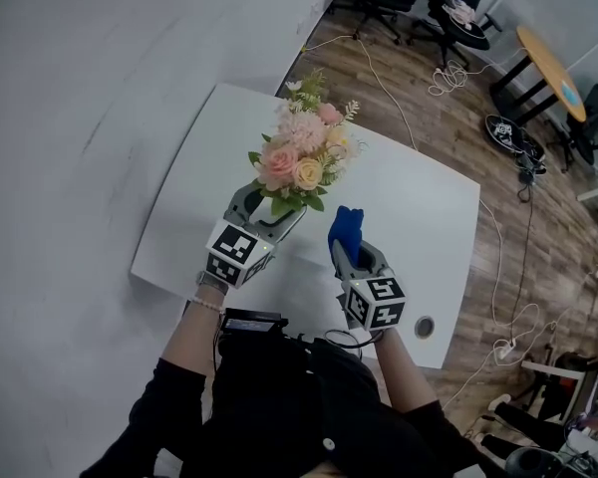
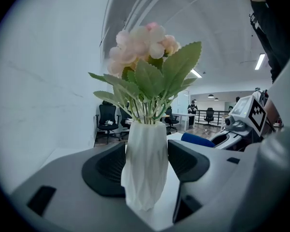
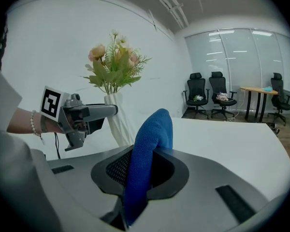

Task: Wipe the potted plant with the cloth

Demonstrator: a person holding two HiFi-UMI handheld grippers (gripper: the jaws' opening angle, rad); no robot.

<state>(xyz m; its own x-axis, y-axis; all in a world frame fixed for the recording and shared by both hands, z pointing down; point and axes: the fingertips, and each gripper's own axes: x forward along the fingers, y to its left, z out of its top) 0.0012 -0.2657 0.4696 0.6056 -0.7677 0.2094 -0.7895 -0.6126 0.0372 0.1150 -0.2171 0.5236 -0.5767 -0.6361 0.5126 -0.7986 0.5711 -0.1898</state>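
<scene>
Vase [image 2: 144, 178] matt white, faceted, like plaster or plastic. Leaves [image 2: 150, 79] dull green, like thin fabric. Blue cloth [image 3: 150, 149] rough and woven. Smooth matt grey plastic on left gripper [image 2: 145, 161] and right gripper [image 3: 145, 166], with black textured pads [image 2: 106, 170] inside. Table [image 1: 419, 207] smooth, white. Far right, wooden plank floor [image 1: 478, 157] with slight shine.

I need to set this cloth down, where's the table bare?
Widest bare table lies right of the potted plant, out to the cable grommet; a narrower strip runs left of it. Crowded between the left gripper gripping the plant and right gripper holding the cloth.
</scene>
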